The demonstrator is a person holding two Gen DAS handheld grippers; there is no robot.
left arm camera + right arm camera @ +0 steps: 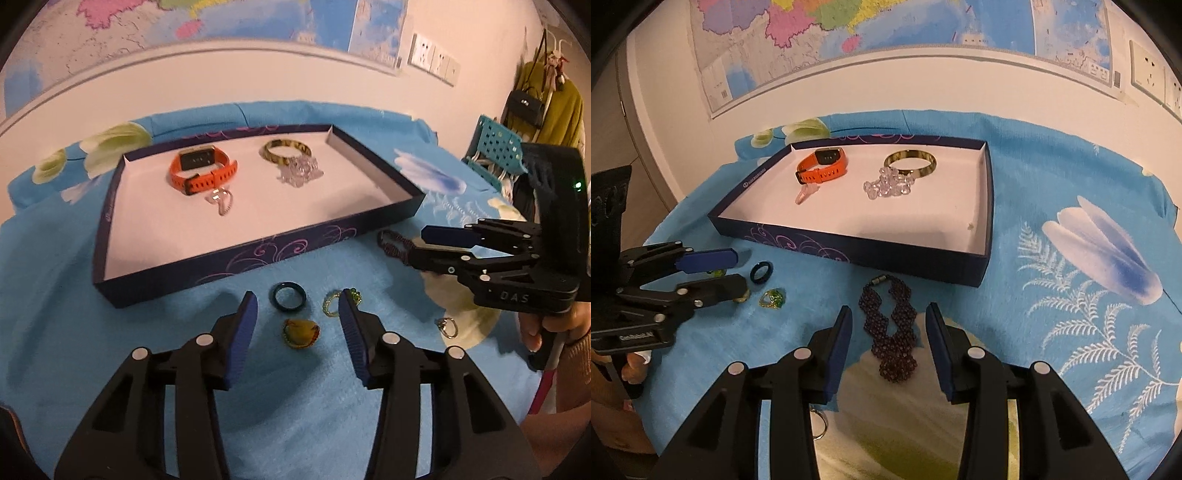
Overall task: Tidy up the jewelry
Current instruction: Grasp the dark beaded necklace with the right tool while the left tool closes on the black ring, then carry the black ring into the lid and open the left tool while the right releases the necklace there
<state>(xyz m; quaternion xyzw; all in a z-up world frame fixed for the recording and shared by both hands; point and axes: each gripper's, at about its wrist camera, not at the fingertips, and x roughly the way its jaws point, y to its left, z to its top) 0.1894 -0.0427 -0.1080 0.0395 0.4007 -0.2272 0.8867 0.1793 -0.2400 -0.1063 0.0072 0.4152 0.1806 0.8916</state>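
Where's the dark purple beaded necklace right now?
The dark purple beaded necklace lies on the blue cloth, outside the shallow navy tray near its front wall, between the open right gripper's fingers in the right wrist view.

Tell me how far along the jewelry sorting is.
Partly done: the orange watch, gold bangle and clear beads lie in the tray. Both grippers, left and right, are open and empty. The purple necklace, dark ring and green rings remain on the cloth.

Each camera sits low on its gripper and looks across the blue cloth (pixel 55 295) toward the wall. Both see the tray (pixel 229 266) (pixel 849 254) close by.
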